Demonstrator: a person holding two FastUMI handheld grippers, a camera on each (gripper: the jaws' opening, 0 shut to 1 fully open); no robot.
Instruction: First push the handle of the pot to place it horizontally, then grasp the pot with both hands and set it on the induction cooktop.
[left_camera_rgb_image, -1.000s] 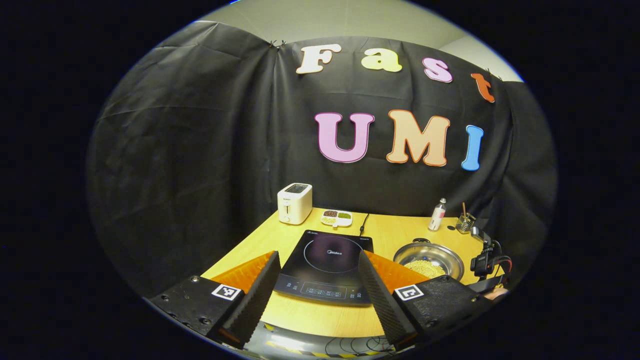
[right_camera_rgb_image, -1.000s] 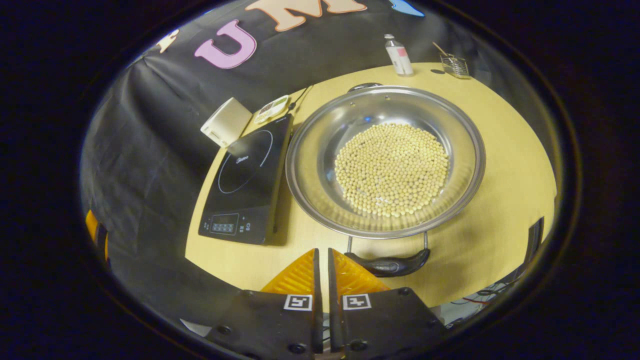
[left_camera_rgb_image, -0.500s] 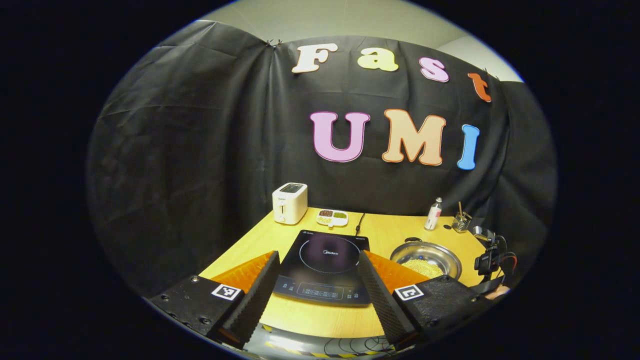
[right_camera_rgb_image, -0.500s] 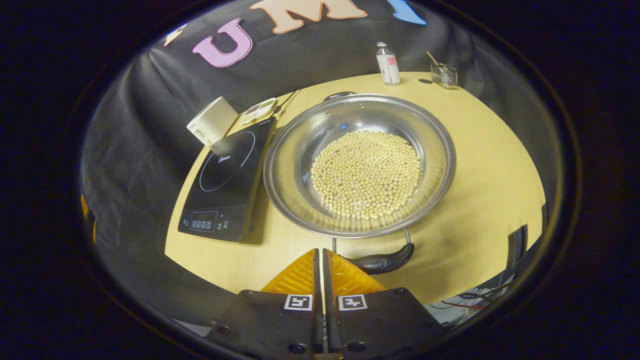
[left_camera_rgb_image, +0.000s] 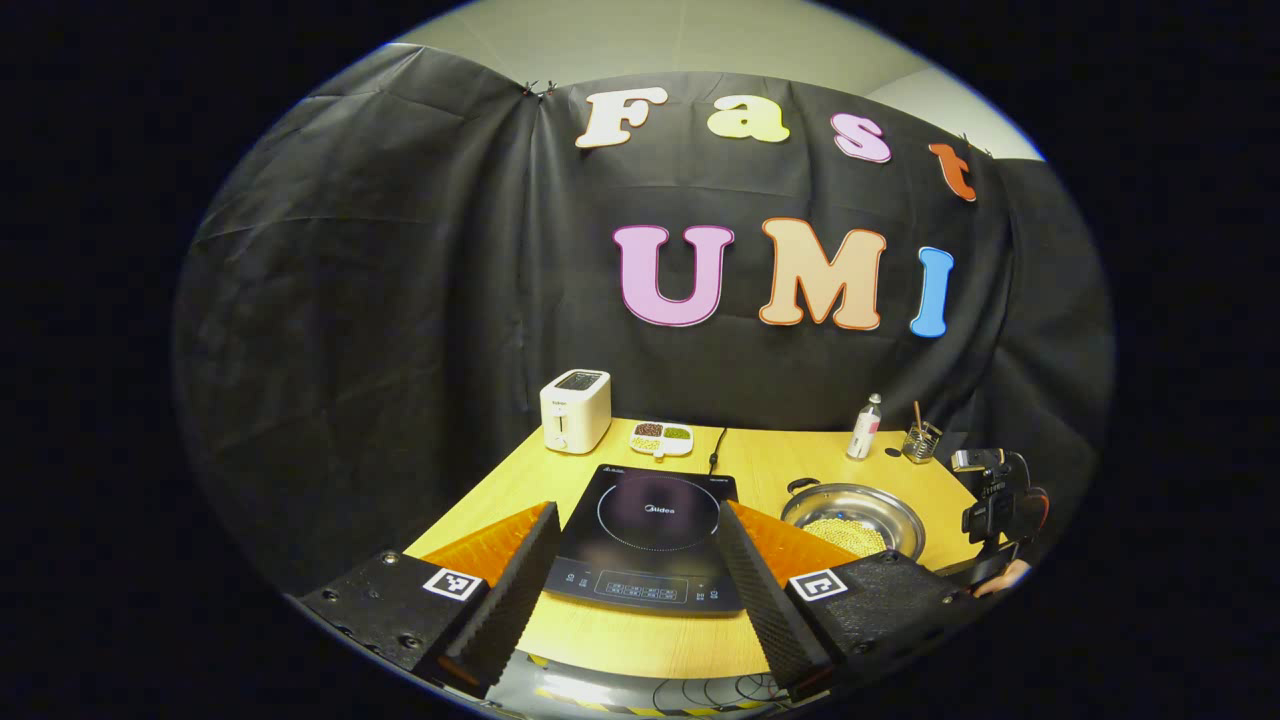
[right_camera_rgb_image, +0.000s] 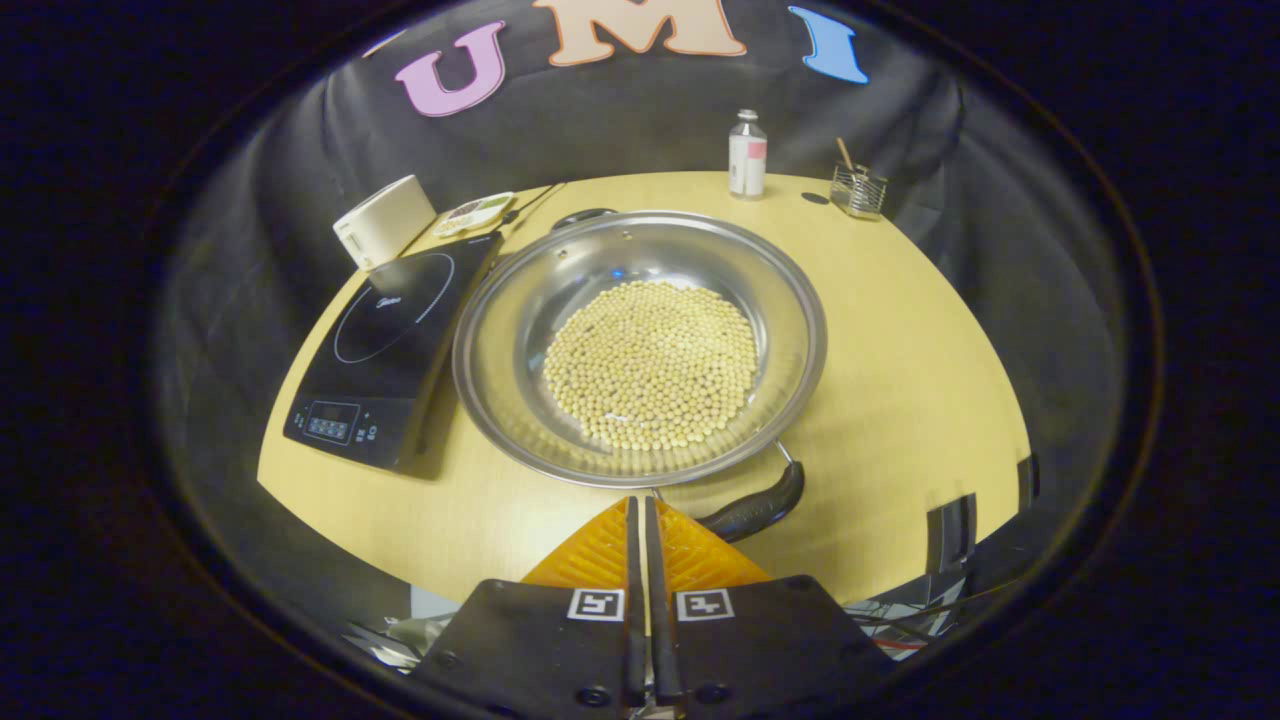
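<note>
Right gripper view showed your right gripper (right_camera_rgb_image: 640, 515) with its fingers pressed together, nothing between them, poised over the near edge of the table (right_camera_rgb_image: 930, 330), just short of the pot (right_camera_rgb_image: 640, 345). That steel pot held a flat layer of pale round beans (right_camera_rgb_image: 652, 365); its near handle (right_camera_rgb_image: 752, 510) lay just right of your fingertips, partly tucked behind them, and the far handle (right_camera_rgb_image: 583, 214) barely peeked over the rim. The pot sat on the table right beside the induction cooktop (right_camera_rgb_image: 385, 345), not on it. Farther back stood a bottle (right_camera_rgb_image: 746, 154) and a small wire holder (right_camera_rgb_image: 858, 190) with a stick in it; what the stick was, I could not tell. A toaster (right_camera_rgb_image: 384, 221) and a divided dish (right_camera_rgb_image: 475, 211) sat behind the cooktop.

From the left gripper view, your left gripper (left_camera_rgb_image: 635, 555) was held wide apart, empty, level and low at the table's front edge, framing the cooktop (left_camera_rgb_image: 648, 535). The dish (left_camera_rgb_image: 661, 438) held dark, green and pale fillings, too small to name. Your other hand (left_camera_rgb_image: 1000, 580) was mostly cut off at the right.
</note>
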